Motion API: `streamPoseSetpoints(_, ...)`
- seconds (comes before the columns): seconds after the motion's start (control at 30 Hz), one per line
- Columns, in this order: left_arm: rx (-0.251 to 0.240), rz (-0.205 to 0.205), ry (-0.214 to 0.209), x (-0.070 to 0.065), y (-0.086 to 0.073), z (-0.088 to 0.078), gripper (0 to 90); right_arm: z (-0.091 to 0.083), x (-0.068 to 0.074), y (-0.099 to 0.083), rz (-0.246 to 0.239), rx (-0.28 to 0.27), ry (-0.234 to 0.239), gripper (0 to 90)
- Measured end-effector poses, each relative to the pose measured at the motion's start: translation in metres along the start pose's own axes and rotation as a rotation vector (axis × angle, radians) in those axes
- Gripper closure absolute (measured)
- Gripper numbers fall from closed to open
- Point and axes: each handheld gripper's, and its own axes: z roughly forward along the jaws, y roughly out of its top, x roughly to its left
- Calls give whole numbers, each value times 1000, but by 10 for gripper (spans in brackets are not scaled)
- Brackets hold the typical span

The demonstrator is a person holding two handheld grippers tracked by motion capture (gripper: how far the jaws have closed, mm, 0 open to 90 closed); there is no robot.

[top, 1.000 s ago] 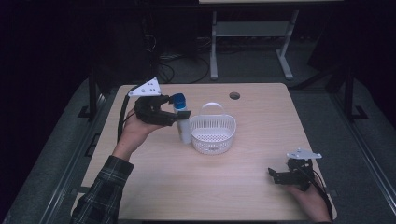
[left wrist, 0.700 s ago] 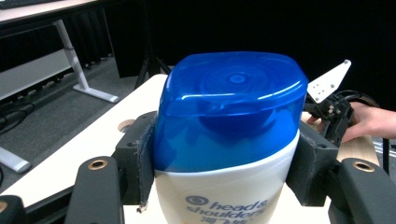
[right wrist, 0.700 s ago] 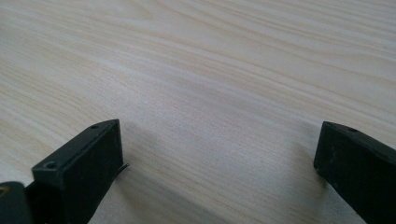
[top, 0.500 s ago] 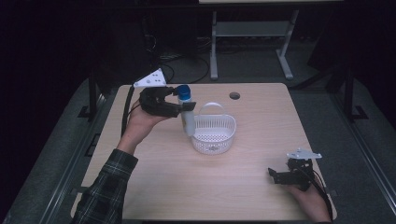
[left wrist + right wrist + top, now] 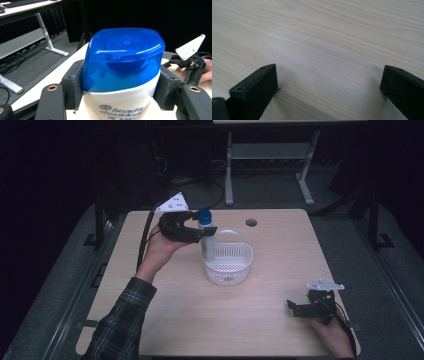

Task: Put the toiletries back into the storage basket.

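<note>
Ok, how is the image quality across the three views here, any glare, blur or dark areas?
High view: table evenly lit, surroundings nearly black. Left gripper view: soft glare streaks on the bottle cap, background floor slightly soft. Right gripper view: the near jaws look blurred at their edges, wood grain sharper farther off.

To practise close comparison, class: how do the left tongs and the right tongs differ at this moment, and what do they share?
The left tongs are shut on a white shampoo bottle with a blue cap; the right tongs stand open with nothing between them. The left tongs are held up beside the white basket, while the right tongs sit low at the table near its edge. Both are black, hand-held, and carry a grey three-cornered plate.
</note>
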Motion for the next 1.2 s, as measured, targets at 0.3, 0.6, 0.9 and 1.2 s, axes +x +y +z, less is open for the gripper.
streamPoseSetpoints(0.3, 7, 11, 21, -1, -5, 9, 354, 0, 0, 0, 0, 0, 0, 8)
streamPoseSetpoints(0.6, 13, -1, 20, -1, -14, 17, 353, 0, 0, 0, 0, 0, 0, 8)
streamPoseSetpoints(0.9, 22, -7, 16, -1, -25, 25, 353, 0, 0, 0, 0, 0, -1, 8)
streamPoseSetpoints(1.2, 28, -7, 14, -3, -33, 30, 353, 0, 0, 0, -1, 1, 1, 8)
